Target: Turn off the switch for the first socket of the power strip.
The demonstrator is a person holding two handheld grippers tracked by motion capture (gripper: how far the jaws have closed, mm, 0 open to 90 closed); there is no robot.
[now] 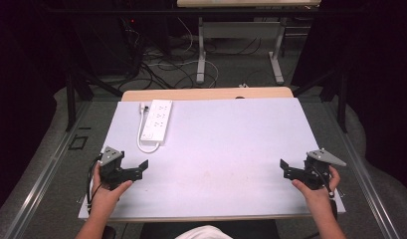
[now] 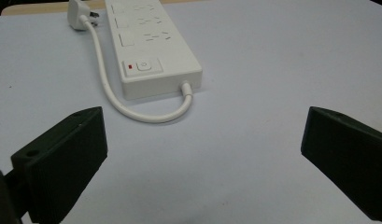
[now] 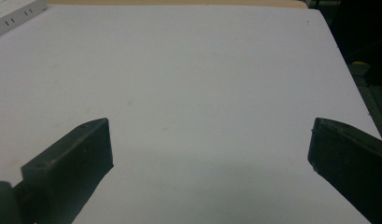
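Observation:
A white power strip (image 1: pixel 157 121) lies at the far left of the white table (image 1: pixel 231 144), its short white cord (image 1: pixel 144 145) looping back to a plug (image 1: pixel 142 107). My left gripper (image 1: pixel 140 169) is held near the front left edge, open and empty, a short way in front of the strip. The left gripper view shows the strip (image 2: pixel 151 42) with its switch end and cord (image 2: pixel 132 109) ahead of the wide-open left gripper (image 2: pixel 205 126). My right gripper (image 1: pixel 284 169) is at the front right, open, over bare table (image 3: pixel 202 84), with a corner of the strip (image 3: pixel 16 14) far off.
The table's far edge is a bare wooden strip (image 1: pixel 206 93). Beyond it the floor carries tangled cables (image 1: pixel 161 67) and the white legs of another desk (image 1: pixel 202 59). Dark curtains hang on both sides.

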